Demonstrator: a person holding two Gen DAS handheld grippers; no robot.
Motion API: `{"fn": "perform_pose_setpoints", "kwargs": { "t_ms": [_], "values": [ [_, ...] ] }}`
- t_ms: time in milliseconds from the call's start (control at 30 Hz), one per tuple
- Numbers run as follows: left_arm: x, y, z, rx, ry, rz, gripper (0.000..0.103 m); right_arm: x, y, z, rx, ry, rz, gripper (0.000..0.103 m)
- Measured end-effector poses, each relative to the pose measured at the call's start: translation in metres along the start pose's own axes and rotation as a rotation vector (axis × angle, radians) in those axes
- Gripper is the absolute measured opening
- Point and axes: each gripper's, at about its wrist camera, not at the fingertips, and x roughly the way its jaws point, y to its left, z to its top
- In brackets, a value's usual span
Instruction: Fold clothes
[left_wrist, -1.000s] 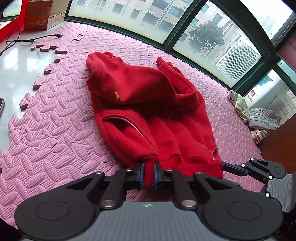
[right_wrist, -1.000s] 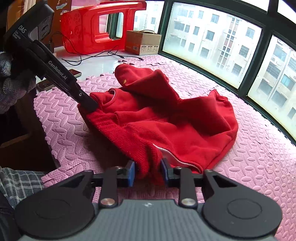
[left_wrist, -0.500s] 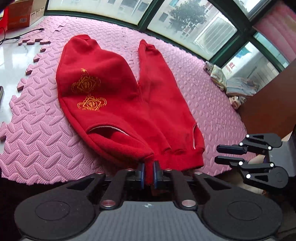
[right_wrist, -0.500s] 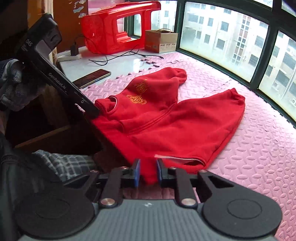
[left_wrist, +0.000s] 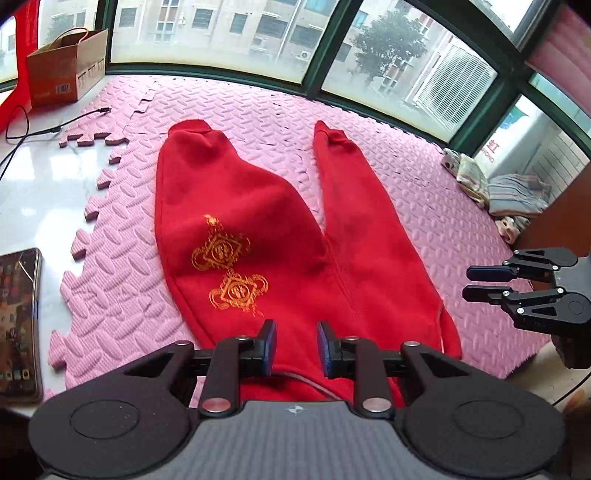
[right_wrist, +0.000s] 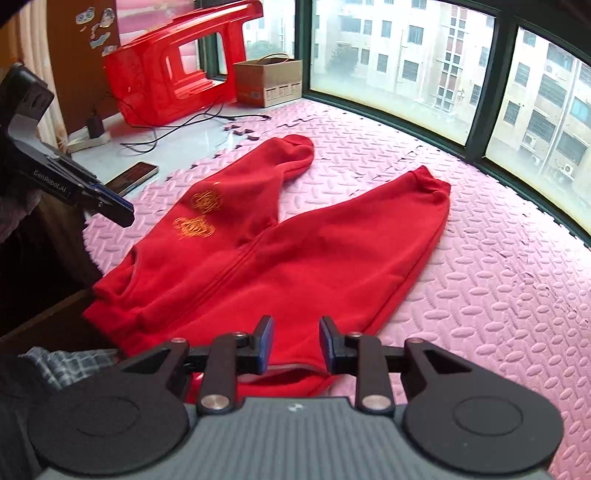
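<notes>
A pair of red fleece trousers (left_wrist: 280, 240) with gold emblems lies spread flat on the pink foam mat (left_wrist: 424, 177), legs pointing away toward the windows. It also shows in the right wrist view (right_wrist: 295, 251). My left gripper (left_wrist: 293, 347) is open over the waistband's left end, holding nothing. My right gripper (right_wrist: 293, 343) is open over the waistband's right end, holding nothing. The right gripper shows at the right edge of the left wrist view (left_wrist: 487, 284), and the left gripper at the left of the right wrist view (right_wrist: 110, 208).
A phone (left_wrist: 18, 325) lies on the white sill left of the mat. A cardboard box (left_wrist: 66, 70), cables and a red plastic stool (right_wrist: 173, 70) stand at the far left. Folded cloths (left_wrist: 509, 195) lie at the mat's right end. Windows border the far side.
Both grippers held the trousers' waistband shut, pulled it toward me and spread the garment flat. Both have now opened and let go.
</notes>
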Motion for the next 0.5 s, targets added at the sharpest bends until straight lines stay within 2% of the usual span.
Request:
{"fn": "perform_pose_setpoints", "kwargs": {
  "t_ms": [33, 200, 267, 500],
  "values": [
    [0.008, 0.002, 0.009, -0.004, -0.007, 0.008, 0.024, 0.007, -0.008, 0.007, 0.010, -0.003, -0.011, 0.036],
    [0.052, 0.011, 0.046, 0.005, -0.023, 0.051, 0.024, 0.051, -0.050, 0.041, 0.086, 0.004, -0.052, 0.036],
    [0.075, 0.017, 0.059, 0.000, -0.003, 0.082, 0.024, 0.071, -0.069, 0.052, 0.120, 0.013, -0.070, 0.036],
    [0.127, 0.033, 0.085, -0.018, 0.040, 0.089, 0.026, 0.129, -0.125, 0.079, 0.213, 0.039, -0.136, 0.036]
  ]
}}
